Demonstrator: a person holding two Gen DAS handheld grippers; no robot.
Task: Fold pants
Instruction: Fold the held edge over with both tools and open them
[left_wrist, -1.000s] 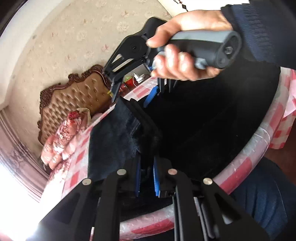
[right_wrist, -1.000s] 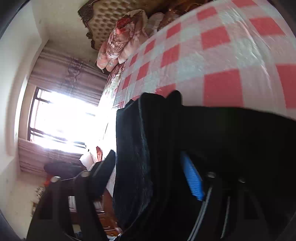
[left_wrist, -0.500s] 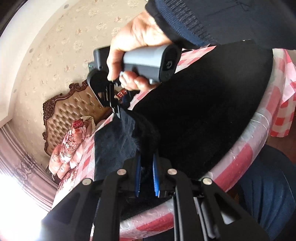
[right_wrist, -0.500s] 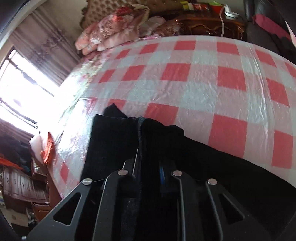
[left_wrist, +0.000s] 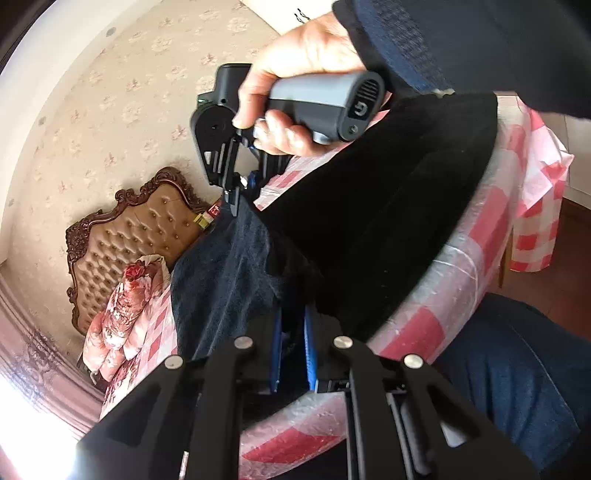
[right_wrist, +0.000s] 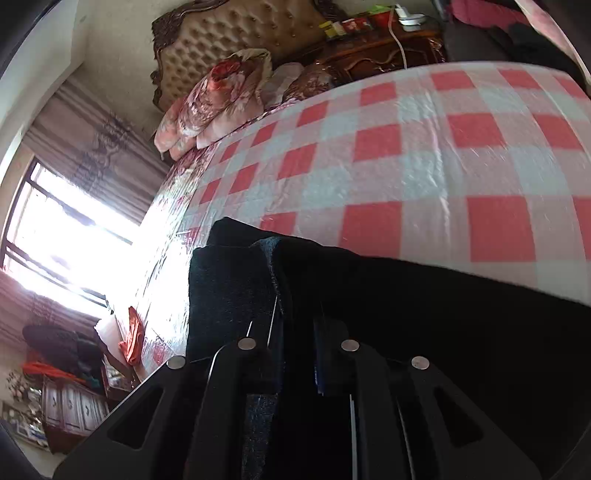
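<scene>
The black pants (left_wrist: 373, 221) lie on the red-and-white checked bed cover (left_wrist: 476, 229). My left gripper (left_wrist: 293, 332) is shut on one end of the pants' edge near the bed's rim. My right gripper (left_wrist: 240, 192), held by a hand, is shut on the other end of the same edge, lifting a dark flap (left_wrist: 221, 280) between the two. In the right wrist view my right gripper (right_wrist: 299, 332) pinches the black pants (right_wrist: 424, 314), which fill the lower frame, over the checked cover (right_wrist: 406, 155).
A tufted brown headboard (left_wrist: 147, 225) and floral pillows (left_wrist: 122, 314) stand at the bed's head. A wooden nightstand (right_wrist: 380, 48) with small items is beside it. A bright window (right_wrist: 48, 236) is at the left. The person's blue-jeaned leg (left_wrist: 517, 387) is by the bed edge.
My right gripper has moved and turned with the pants' edge; the bed cover now looks further away in its view. My left gripper keeps its hold in nearly the same place.
</scene>
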